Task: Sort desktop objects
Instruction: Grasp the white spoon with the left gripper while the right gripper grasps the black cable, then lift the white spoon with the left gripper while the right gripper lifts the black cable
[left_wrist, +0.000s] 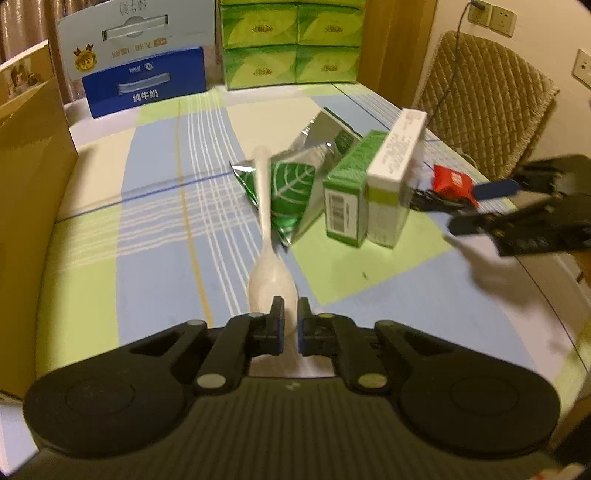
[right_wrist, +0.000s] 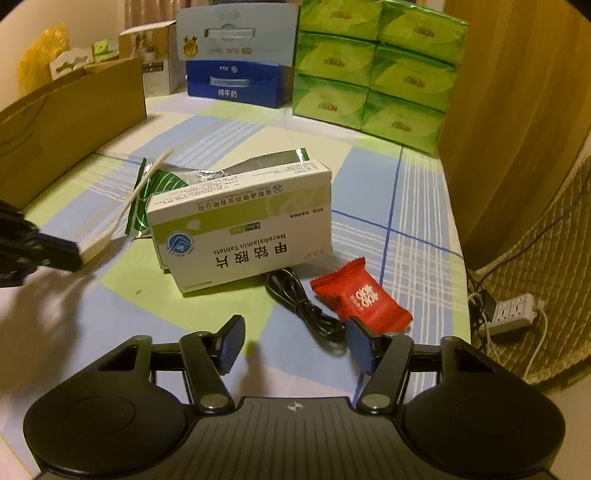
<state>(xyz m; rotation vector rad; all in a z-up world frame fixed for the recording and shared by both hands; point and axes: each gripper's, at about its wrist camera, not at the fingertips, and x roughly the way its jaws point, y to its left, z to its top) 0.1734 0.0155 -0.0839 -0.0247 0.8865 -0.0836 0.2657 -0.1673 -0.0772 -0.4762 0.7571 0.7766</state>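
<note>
The table (left_wrist: 155, 206) carries a brown cardboard box (left_wrist: 33, 206) along its left edge and a stack of green tissue packs (right_wrist: 373, 70) at the far edge. Near the middle stand a white medicine box (right_wrist: 243, 229) and a green carton (left_wrist: 347, 195), touching, with a foil packet (left_wrist: 291, 192) just behind. A red candy (right_wrist: 364, 295) lies toward the right edge beside a black cable (right_wrist: 303, 302).

The left gripper (left_wrist: 290, 321) is clamped on a white spoon (left_wrist: 267, 236), apparently ready to carry it off. The right gripper (right_wrist: 295, 347) hovers with fingers apart over the cable and candy; its next move likely calls for lowering and closing on one.
</note>
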